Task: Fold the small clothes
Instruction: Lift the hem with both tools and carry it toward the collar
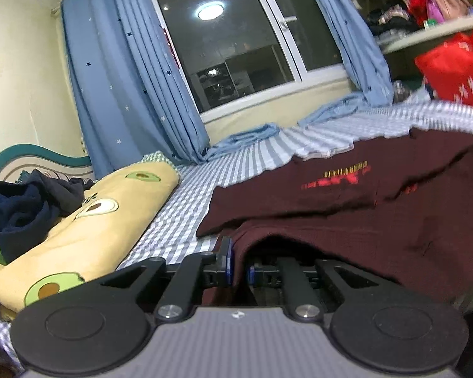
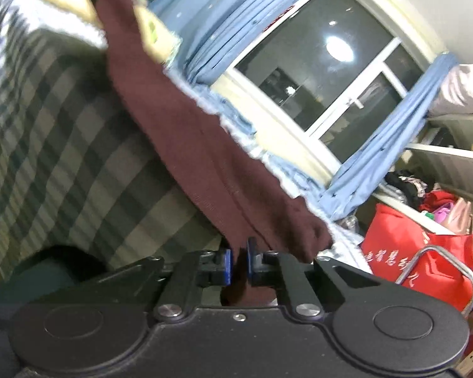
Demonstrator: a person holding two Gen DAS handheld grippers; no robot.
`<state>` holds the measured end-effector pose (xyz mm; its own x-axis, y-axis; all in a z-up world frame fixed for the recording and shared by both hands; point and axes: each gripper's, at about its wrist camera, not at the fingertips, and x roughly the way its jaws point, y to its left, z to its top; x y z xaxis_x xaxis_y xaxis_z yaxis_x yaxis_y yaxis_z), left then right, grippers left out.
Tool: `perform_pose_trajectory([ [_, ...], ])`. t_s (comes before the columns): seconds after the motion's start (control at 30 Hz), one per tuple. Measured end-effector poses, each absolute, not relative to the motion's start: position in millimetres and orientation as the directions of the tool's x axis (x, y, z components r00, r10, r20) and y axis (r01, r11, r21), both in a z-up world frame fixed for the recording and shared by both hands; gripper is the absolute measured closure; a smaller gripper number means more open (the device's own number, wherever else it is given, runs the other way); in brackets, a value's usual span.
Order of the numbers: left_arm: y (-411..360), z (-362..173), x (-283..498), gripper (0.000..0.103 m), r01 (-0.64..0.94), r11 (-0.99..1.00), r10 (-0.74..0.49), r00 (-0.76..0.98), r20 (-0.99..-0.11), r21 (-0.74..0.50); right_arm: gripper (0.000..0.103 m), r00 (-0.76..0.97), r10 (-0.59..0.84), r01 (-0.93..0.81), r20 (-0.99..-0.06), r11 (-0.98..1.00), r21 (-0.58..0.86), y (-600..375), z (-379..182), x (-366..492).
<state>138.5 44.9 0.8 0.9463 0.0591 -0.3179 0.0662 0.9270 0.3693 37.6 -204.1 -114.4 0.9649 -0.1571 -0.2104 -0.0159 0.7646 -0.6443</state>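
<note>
A maroon shirt (image 1: 347,208) with red and yellow lettering lies partly folded on the checked bed sheet (image 1: 186,201). My left gripper (image 1: 239,266) is shut on its near edge, low over the bed. In the right wrist view the same maroon shirt (image 2: 186,132) stretches from my right gripper (image 2: 239,260) up and to the left. The right gripper is shut on another edge of the shirt and is tilted steeply.
A yellow avocado-print quilt (image 1: 88,226) with a dark navy garment (image 1: 25,208) on it lies at the left. Blue curtains (image 1: 126,72) and a window stand behind the bed. A red bag (image 2: 416,261) and cluttered shelves (image 1: 425,15) are at the right.
</note>
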Motion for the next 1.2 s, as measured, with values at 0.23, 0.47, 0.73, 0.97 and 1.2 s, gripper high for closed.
perform_pose_trajectory([
  [0.23, 51, -25, 133, 0.089, 0.056, 0.927, 0.094, 0.922, -0.375, 0.372, 0.098, 0.981, -0.145, 0.035, -0.126, 0.780, -0.625, -212, -78, 34],
  [0.47, 51, -36, 137, 0.079, 0.046, 0.884, 0.136, 0.927, -0.351, 0.464, 0.098, 0.982, -0.147, 0.041, -0.120, 0.779, -0.626, -214, -71, 39],
  [0.73, 50, -59, 144, 0.078, 0.072, 0.840, 0.165, 0.910, -0.380, 0.538, 0.098, 0.980, -0.155, 0.042, -0.128, 0.782, -0.621, -212, -72, 40],
  [0.97, 50, -54, 129, 0.098, 0.028, 0.853, 0.137, 0.952, -0.275, 0.521, 0.099, 0.981, -0.163, 0.065, -0.104, 0.786, -0.615, -210, -71, 41],
  [1.2, 54, -13, 108, 0.099, -0.038, 0.938, 0.098, 0.983, -0.157, 0.346, 0.101, 0.985, -0.173, 0.142, 0.005, 0.790, -0.597, -216, -56, 26],
])
